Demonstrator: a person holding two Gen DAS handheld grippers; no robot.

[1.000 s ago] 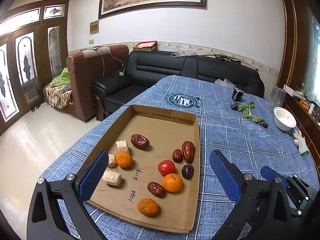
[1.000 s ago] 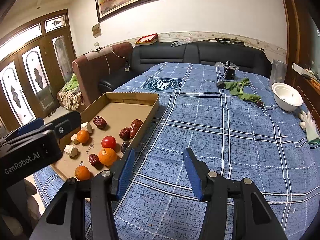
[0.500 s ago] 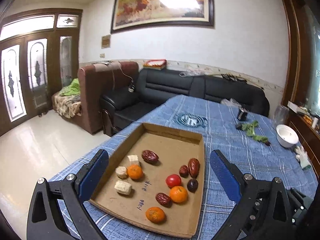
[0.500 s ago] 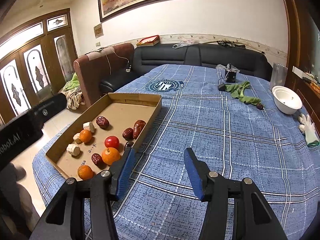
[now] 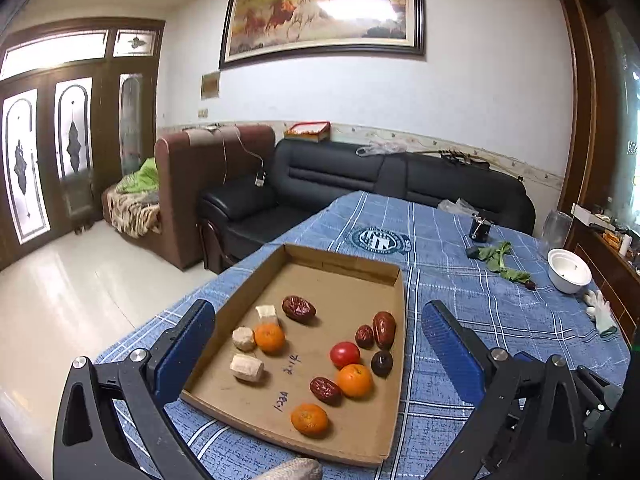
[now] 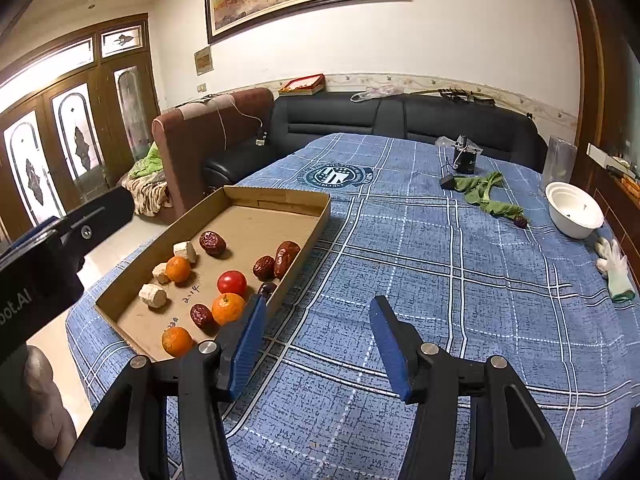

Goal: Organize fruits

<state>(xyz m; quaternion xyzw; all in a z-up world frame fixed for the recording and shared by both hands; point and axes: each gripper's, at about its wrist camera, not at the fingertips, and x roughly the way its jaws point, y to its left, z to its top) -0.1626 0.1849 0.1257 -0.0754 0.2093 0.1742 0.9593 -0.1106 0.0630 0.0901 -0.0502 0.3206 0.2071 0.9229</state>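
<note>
Lifting away from the fruit tray

Rising higher than a second ago, the left gripper (image 5: pixel 318 344) now looks down on the shallow brown cardboard tray (image 5: pixel 344 266) from farther off, so the tray looks smaller and more of the room shows. Its blue jaws stand wide apart and hold nothing. The right gripper (image 6: pixel 316 344) hangs over the blue checked tablecloth (image 6: pixel 460 280), just beside the tray's right wall, about where it was. Its jaws are wide too, and empty.

All the fruit sits inside the tray, and none of it has moved. Three small orange tangerines (image 5: pixel 309 419), one round red tomato (image 5: pixel 345 354), a few wrinkly dark red dates (image 5: pixel 299 307) and a dark purple round fruit (image 5: pixel 382 362) lie mixed together. Three pale chunky pieces (image 5: pixel 247 367) sit near the left wall.

My guess is that the fruit is not sorted by kind. The pull-back could mean a look before picking, or a stop after putting things down. These pictures fit both.
</note>
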